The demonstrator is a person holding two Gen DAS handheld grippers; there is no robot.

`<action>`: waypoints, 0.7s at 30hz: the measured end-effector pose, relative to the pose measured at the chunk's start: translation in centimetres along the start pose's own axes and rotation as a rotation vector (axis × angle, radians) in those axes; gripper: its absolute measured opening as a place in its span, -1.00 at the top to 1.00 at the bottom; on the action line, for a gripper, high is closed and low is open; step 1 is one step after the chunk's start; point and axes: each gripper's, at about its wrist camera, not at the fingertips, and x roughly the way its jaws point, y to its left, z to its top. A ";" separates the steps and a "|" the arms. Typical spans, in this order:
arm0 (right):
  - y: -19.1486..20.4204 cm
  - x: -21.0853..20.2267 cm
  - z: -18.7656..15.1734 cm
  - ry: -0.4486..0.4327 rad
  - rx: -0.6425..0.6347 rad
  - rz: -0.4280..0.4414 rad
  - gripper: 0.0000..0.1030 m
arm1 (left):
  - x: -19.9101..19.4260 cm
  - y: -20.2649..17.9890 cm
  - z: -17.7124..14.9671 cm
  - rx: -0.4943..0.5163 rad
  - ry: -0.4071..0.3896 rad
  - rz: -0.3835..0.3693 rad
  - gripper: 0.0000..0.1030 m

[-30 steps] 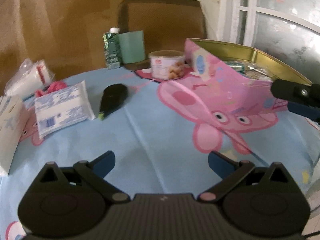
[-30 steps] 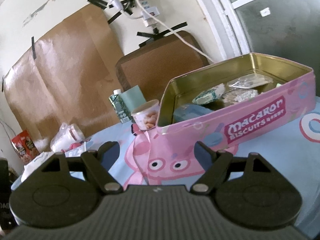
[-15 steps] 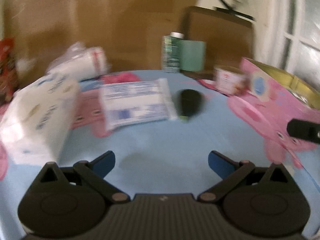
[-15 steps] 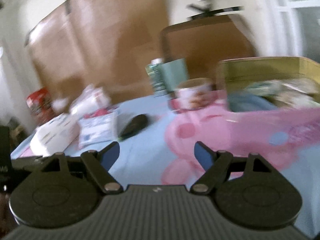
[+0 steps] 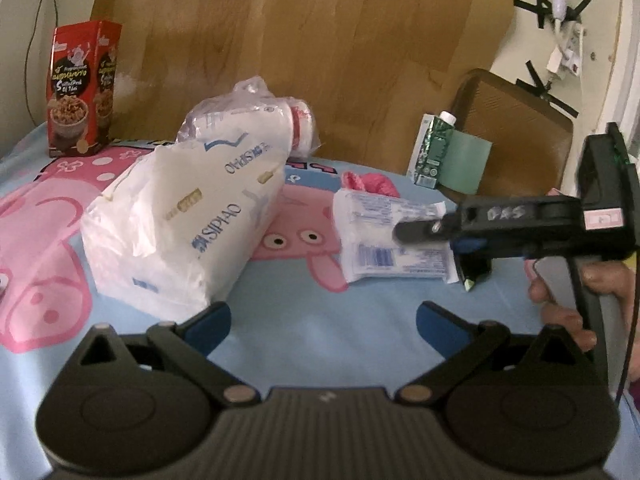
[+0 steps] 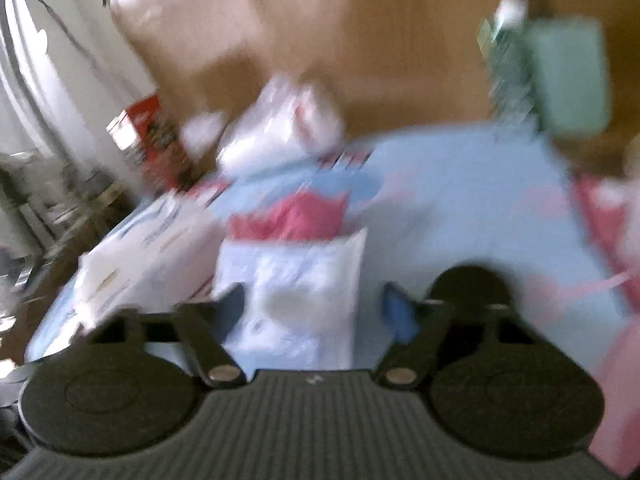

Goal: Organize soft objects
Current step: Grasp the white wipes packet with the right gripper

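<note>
Both views have swung left since a second ago; the pink tin is gone from the frames. Right gripper (image 6: 314,306) now reaches over the small tissue pack (image 5: 394,240), its jaws just closing around the pack; blur hides whether the pads press it, so grasp cannot be told. A hand (image 5: 580,304) holds its grip. Left gripper (image 5: 322,316) hangs released, nothing between its fingers, near the large tissue bag (image 5: 184,216). Small pack lies flat on the blue cloth (image 5: 320,300), right of the bag, pink fabric (image 5: 370,184) just beyond. Red box (image 5: 80,88) stands far left.
</note>
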 end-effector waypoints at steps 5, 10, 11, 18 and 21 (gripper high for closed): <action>0.8 -5.0 -2.3 -0.053 0.071 0.117 0.59 | -0.5 0.9 -0.1 -0.059 -0.014 -0.121 -0.99; 0.4 -12.9 -7.1 -0.073 0.127 0.123 0.62 | 0.5 -0.2 0.3 -0.080 0.031 -0.255 -0.99; 0.1 -13.8 -8.1 -0.071 0.146 0.119 0.62 | 0.8 -1.0 0.2 -0.068 0.045 -0.283 -0.99; 1.1 -19.5 -14.5 -0.225 0.048 -0.292 -0.57 | 2.7 -8.4 -0.3 0.075 0.116 -0.393 -0.99; 3.1 -19.2 -15.8 -0.220 -0.080 -0.300 -0.60 | 3.3 -11.2 -0.8 0.154 0.140 -0.398 -0.99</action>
